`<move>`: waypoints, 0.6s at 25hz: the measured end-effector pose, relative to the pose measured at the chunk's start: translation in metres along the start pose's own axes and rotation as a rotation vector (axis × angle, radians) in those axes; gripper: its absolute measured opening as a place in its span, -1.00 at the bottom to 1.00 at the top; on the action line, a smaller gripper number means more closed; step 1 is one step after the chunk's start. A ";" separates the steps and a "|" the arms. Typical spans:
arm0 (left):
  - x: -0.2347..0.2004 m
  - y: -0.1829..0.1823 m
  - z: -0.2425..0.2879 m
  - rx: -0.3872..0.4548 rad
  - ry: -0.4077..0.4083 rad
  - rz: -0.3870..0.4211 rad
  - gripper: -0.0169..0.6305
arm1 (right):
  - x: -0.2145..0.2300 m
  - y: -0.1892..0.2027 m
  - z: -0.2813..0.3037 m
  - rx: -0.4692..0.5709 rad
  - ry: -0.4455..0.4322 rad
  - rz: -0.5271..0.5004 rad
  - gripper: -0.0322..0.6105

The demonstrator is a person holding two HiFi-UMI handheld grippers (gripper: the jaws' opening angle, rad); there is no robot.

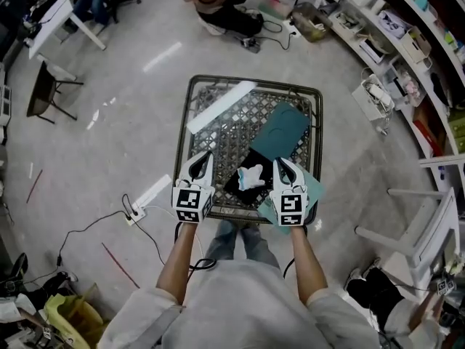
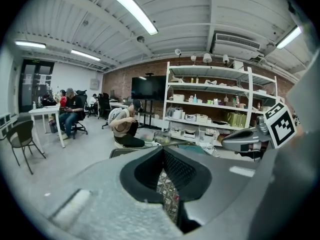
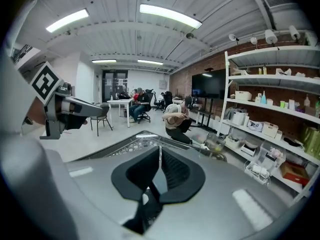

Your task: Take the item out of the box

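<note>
Both claws (image 1: 205, 156) (image 1: 280, 162) above near edge of table (image 1: 234, 212)

Lab workshop, stocked shelving (image 2: 215, 103), desk (image 2: 44, 111), brick wall (image 2: 118, 81)

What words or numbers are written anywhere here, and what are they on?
No text can be read in any view.
Marker cubes: black-and-white square patterns only, no letters or numbers.
Boxes on the shelves: any labels are too small and blurred to read.
</note>
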State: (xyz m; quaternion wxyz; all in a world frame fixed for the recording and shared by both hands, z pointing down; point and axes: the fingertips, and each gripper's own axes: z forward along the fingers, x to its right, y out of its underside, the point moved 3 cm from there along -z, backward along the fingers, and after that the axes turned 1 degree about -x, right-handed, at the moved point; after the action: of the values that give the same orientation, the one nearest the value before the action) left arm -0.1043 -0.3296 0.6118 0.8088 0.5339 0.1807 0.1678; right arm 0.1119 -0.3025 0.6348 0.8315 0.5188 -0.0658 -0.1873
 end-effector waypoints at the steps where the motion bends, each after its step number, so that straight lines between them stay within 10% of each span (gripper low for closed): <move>1: 0.000 0.005 0.001 -0.006 0.000 -0.001 -0.93 | -0.002 0.006 0.000 -0.011 -0.003 0.002 -0.85; 15: 0.013 0.065 -0.002 -0.095 0.012 -0.060 -0.93 | -0.033 0.075 -0.001 -0.157 -0.068 -0.039 -0.85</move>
State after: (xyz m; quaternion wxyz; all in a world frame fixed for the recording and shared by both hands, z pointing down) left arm -0.0985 -0.2977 0.6693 0.8367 0.4883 0.1934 0.1551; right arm 0.1002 -0.2598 0.7034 0.8631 0.4466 -0.0692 -0.2256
